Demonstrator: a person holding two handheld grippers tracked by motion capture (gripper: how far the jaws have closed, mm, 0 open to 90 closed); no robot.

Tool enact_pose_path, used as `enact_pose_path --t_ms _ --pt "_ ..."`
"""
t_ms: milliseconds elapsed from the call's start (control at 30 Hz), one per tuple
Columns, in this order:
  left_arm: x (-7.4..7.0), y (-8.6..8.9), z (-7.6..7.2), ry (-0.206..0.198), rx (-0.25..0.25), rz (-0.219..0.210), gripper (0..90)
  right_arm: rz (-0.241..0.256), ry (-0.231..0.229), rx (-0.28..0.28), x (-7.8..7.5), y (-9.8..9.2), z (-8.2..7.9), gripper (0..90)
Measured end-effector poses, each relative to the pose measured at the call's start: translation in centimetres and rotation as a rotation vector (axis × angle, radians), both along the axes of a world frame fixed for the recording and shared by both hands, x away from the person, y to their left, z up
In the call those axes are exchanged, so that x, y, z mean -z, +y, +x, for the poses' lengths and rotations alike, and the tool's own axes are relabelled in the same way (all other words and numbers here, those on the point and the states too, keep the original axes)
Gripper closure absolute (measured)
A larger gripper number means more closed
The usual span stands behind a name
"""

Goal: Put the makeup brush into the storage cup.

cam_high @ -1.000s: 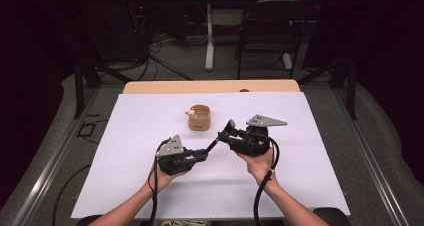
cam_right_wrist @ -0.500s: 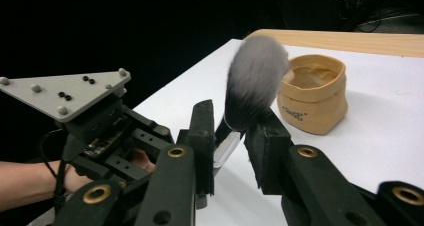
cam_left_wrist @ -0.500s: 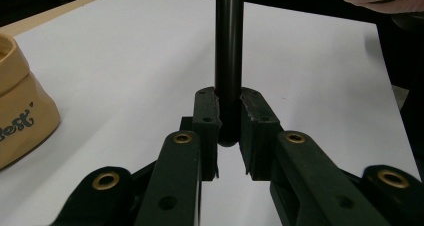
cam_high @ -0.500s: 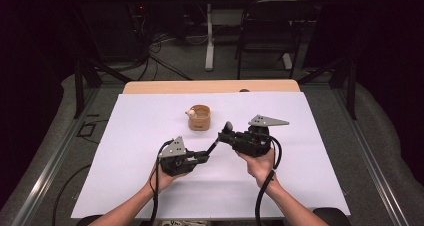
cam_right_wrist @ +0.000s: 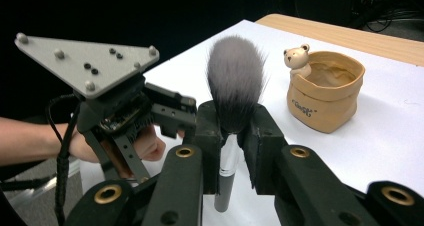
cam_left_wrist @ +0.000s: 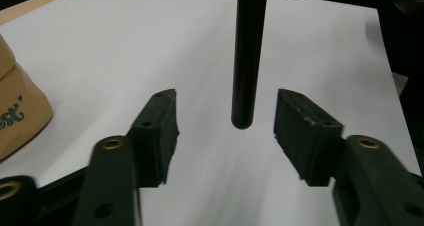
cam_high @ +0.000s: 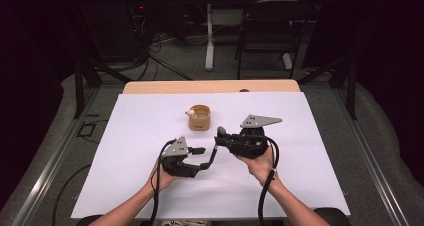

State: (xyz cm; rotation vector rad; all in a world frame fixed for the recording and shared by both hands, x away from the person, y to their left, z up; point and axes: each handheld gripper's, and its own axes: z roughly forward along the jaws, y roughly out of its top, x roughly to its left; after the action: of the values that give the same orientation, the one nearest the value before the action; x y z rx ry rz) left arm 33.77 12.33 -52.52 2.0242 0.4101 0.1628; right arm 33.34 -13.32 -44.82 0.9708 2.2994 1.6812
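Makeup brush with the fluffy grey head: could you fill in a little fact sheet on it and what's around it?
Item: grey-bristled makeup brush with silver ferrule and black handle
Held by: right hand-held gripper, jaws shut on the ferrule
Handle tip: hangs between the open jaws of the left hand-held gripper, touching neither
Nearby: tan pouch-shaped pot with a small bear on its rim
Surface: white table cover

A white sheet [cam_high: 150, 136] covers most of a wooden table [cam_high: 210, 86], whose bare far edge shows beyond the sheet. Behind the table stands a dark chair [cam_high: 265, 36] beside a white post [cam_high: 209, 41] on a grey floor [cam_high: 170, 61] strewn with black cables [cam_high: 160, 61]. Grey padding [cam_high: 380, 136] flanks the table on both sides. The room around is dark, with light falling on the table.
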Motion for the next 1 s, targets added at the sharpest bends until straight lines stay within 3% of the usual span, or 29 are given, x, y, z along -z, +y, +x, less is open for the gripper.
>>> enact_pose_path --t_ms 267,633,733,1000 --pt "-0.8 0.0 0.1 -0.001 -0.034 -0.023 16.4 -0.060 -0.011 -0.023 -0.2 0.5 -0.1 78.4" --pt "-1.5 -0.9 0.0 -0.020 -0.028 -0.080 5.7 -0.124 -0.033 -0.063 -0.2 1.7 -0.6 78.3" --pt "-1.5 -1.0 -0.1 -0.022 -0.017 -0.102 10.5 -0.139 -0.032 -0.073 -0.1 2.1 -0.6 78.4" --pt "-1.6 -0.6 0.0 -0.009 0.002 -0.148 44.7 -0.158 -0.037 -0.087 0.2 2.5 -0.8 78.4"
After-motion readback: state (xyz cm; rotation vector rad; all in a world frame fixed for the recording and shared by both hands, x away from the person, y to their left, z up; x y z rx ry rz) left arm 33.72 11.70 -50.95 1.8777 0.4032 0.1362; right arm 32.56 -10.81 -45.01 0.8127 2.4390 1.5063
